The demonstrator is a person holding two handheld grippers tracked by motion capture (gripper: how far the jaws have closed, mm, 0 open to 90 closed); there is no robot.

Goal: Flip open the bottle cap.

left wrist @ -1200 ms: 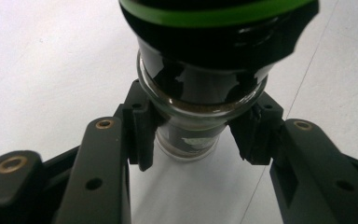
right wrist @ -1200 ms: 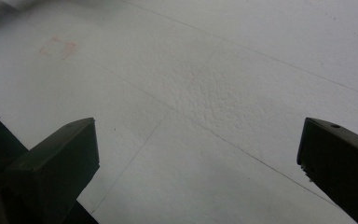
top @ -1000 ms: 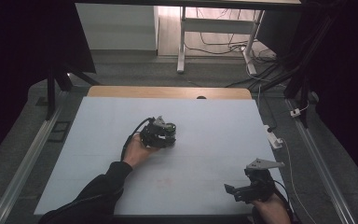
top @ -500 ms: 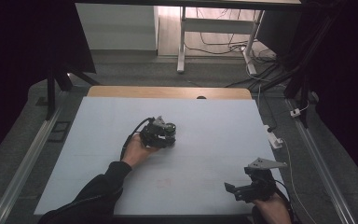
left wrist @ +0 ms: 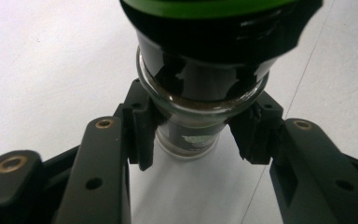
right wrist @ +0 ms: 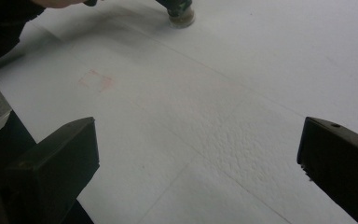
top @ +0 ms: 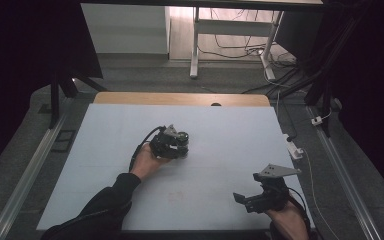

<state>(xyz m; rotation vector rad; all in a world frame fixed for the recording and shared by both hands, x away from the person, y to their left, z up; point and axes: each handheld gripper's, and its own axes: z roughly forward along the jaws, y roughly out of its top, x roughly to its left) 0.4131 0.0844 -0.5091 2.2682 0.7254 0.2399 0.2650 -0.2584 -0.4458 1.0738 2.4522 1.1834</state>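
Covering the table (top: 220, 125) is a pale blue-white sheet with a faint reddish mark; dark floor and cables surround it. Left gripper (left wrist: 193, 140) clamps a glass jar (left wrist: 200, 98), green-lidded, standing mid-table. Right gripper (right wrist: 198, 154), jaws wide apart and empty, hovers near the front edge.

My left gripper (top: 180, 145), clamped on a dark glass jar with a green cap (left wrist: 200, 88), sits mid-sheet on the pale white table cover (top: 220, 125); these are the obstacles out there. My right gripper (top: 252, 200) hovers near the front right edge with jaws spread. Between the two, bare sheet. The strip toward the wooden far edge (top: 180, 98) lies unobstructed.
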